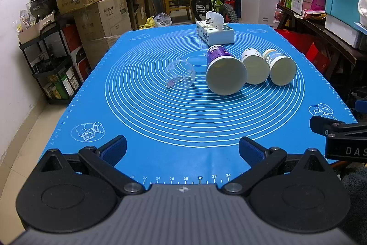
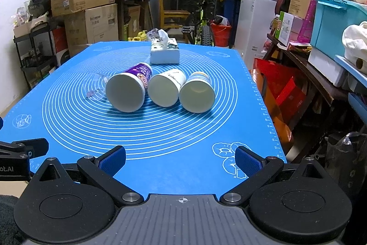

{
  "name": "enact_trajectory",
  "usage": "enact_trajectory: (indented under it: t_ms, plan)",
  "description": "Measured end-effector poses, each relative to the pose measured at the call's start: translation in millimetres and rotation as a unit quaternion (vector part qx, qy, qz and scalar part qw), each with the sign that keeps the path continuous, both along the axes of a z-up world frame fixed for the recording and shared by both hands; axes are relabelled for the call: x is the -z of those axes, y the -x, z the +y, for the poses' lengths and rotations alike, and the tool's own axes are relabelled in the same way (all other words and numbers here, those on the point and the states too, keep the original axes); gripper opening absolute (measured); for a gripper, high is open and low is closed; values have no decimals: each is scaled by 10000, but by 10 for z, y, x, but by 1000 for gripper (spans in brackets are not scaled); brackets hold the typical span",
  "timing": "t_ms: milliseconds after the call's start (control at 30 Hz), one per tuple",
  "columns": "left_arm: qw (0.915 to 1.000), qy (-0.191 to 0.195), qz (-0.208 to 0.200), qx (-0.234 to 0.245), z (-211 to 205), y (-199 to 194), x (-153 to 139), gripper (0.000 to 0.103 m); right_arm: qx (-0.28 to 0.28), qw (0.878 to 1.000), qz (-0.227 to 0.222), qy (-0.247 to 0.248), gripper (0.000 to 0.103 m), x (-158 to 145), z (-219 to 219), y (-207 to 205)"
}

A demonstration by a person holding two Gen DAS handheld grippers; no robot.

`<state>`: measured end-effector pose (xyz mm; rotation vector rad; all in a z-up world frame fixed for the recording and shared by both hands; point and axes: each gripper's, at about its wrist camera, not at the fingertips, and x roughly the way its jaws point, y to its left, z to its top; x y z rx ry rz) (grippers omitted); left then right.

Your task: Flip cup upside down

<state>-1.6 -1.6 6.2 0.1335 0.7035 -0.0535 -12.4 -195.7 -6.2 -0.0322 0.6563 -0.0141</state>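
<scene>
Three paper cups [image 2: 160, 90] (plus clear plastic one [image 2: 96, 87]) lie sideways — both tongs [image 1: 182, 149] [image 2: 180, 160] gape, empty.

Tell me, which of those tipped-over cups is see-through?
The clear plastic cup at the left end of the row; the three other cups beside it are opaque paper, the nearest one purple.

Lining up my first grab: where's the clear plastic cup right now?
The clear plastic cup lies on its side on the blue mat, leftmost in the row, just left of the purple cup.
</scene>
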Motion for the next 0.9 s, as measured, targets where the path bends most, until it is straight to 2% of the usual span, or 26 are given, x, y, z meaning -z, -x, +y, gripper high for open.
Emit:
enact_trajectory:
  t_ms: [900]
  plan:
    - [10000,-14,30,-19,8,-17,35,102,-54,10000,38,7,101,14,9,-18]
